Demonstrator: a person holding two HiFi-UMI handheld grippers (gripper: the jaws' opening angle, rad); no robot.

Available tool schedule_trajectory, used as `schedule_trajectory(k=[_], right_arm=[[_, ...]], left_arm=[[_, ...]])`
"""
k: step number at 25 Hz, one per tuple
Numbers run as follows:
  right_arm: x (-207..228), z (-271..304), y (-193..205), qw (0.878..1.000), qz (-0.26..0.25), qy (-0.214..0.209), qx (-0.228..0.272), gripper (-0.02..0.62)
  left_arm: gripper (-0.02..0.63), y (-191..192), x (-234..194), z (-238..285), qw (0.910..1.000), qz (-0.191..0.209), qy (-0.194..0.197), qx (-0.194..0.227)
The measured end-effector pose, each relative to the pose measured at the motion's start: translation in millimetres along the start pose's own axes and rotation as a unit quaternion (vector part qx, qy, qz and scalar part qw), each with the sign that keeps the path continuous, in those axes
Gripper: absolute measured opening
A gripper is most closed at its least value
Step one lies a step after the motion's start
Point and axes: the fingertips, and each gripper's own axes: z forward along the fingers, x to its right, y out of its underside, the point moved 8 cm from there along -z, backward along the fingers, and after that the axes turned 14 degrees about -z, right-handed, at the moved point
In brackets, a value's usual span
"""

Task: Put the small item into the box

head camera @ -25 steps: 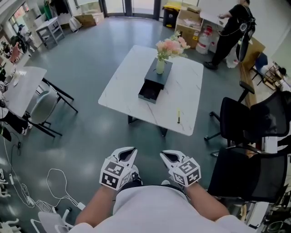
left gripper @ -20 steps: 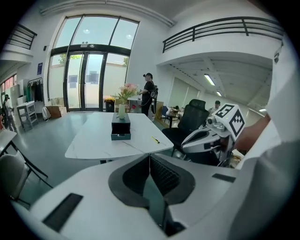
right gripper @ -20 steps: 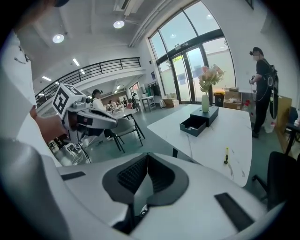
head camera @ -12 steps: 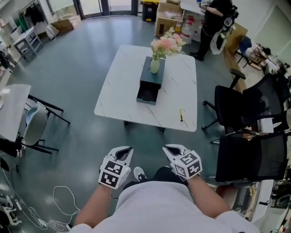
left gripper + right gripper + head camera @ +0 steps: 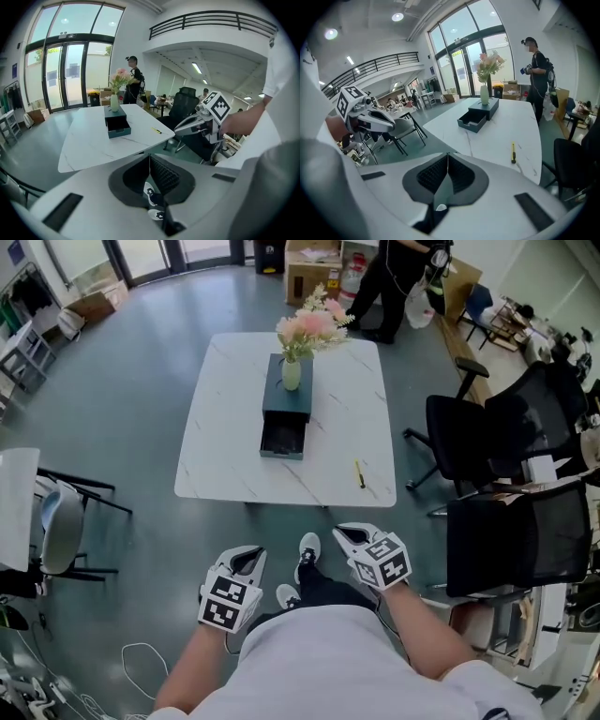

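Walking up to the bench is the step in hand, I judge: nothing has been picked up yet. Nearest to me, my left claw and my right claw hang low in front of my body. Each has its jaws pressed together with nothing between them, as the left gripper view and the right gripper view both show. One of my shoes shows on the floor between them.

Beyond the near edge, the small item, a thin yellow thing, lies on the bench top towards its right corner, well apart from both claws. Further in, near the middle, stands the dark box with its drawer pulled open towards me. A vase of pink flowers stands on its lid. Black chairs stand off to the right, and a person stands past the far end.

Next I would close the distance, spread the right claw, and bring it down over the item, which lies flat and slim and so leaves little to pinch.

Against the earlier frames, the bench now sits squarer ahead of me and my shoe has come into view. Item and box lie where they did, and both claws were shut then too.
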Motion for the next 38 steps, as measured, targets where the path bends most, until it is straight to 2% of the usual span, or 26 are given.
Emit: schedule_trajectory(k=[5,12,17,18,20,25,31,35,38], right_arm=[[34,14,-4,1.000,0.000,0.027,-0.005,0.017],[102,43,12,0.996,-0.003,0.063,-0.055,0.017],[151,69,31,0.993,0.015,0.075,-0.091,0.020],[159,74,35,0.992,0.022,0.075,-0.097,0.033],[171,80,44,0.990,0.034,0.076,-0.109,0.127],[190,93,56,0.984,0.030,0.086,-0.151,0.129],[196,105,68,0.980,0.048,0.072,-0.178,0.129],[198,106,65,0.978,0.055,0.080,-0.187,0.084],[199,103,64,0.975,0.062,0.089,-0.192,0.080]], left_arm=[[0.017,-26,-16,24,0.9997,0.015,0.001,-0.019],[0.017,-78,-38,70,0.9987,0.033,-0.010,-0.037],[0.017,-108,-49,95,0.9985,0.027,-0.012,-0.047],[0.017,-111,-50,101,0.9983,0.026,-0.011,-0.051],[0.017,-117,-51,112,0.9978,0.027,-0.011,-0.060],[0.017,-133,-57,129,0.9972,0.031,-0.017,-0.065],[0.017,-139,-67,134,0.9963,0.028,-0.022,-0.078],[0.017,-143,-79,138,0.9954,0.029,-0.020,-0.089],[0.017,-149,-86,143,0.9944,0.042,-0.007,-0.097]])
